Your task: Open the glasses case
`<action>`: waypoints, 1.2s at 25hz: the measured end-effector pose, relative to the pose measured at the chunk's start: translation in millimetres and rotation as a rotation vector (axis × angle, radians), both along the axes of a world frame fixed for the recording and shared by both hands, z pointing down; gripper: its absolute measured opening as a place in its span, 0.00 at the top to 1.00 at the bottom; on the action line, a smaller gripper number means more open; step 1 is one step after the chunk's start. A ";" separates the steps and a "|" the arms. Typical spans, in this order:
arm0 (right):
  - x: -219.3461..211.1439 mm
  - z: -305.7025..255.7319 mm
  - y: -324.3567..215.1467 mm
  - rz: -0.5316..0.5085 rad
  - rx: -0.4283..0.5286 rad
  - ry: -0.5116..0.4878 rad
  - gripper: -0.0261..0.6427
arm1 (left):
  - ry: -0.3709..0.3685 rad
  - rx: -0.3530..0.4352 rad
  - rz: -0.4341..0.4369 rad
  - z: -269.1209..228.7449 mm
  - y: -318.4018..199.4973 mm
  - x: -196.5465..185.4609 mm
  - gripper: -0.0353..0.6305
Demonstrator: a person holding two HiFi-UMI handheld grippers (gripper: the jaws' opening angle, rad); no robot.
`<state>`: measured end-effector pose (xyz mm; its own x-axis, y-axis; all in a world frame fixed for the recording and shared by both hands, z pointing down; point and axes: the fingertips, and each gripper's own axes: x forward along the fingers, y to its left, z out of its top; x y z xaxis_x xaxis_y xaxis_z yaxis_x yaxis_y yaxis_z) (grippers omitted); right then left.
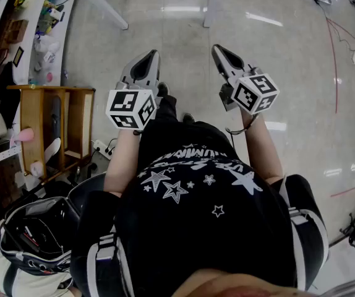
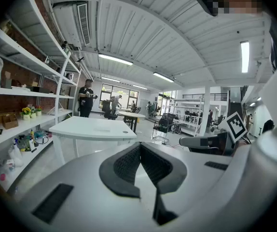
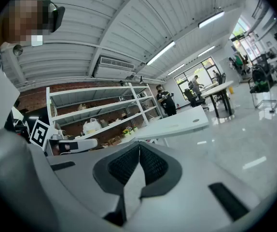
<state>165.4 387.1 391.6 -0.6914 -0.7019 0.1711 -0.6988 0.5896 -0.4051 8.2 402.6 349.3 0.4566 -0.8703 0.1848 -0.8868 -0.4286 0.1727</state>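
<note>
No glasses case shows in any view. In the head view the person holds both grippers out in front of the body, over the glossy floor. The left gripper (image 1: 149,57) has its jaws together with nothing between them; in its own view the dark pads (image 2: 129,164) meet at the tip of the left gripper (image 2: 139,145). The right gripper (image 1: 220,49) is likewise shut and empty, and the ribbed pads (image 3: 153,164) touch at the right gripper's tip (image 3: 139,144). Each gripper appears in the other's view: the right gripper (image 2: 210,141), the left gripper (image 3: 74,145).
A white table (image 2: 92,128) stands ahead, with wall shelves (image 2: 18,93) of small items to its left and a person (image 2: 85,98) standing far back. Near the person's left side are a wooden rack (image 1: 38,125) and a dark helmet-like object (image 1: 32,234).
</note>
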 end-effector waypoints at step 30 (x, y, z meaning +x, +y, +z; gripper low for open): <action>-58.4 -8.2 -219.4 0.143 -0.016 0.024 0.95 | 0.039 -0.006 0.094 3.6 -238.0 -74.4 0.93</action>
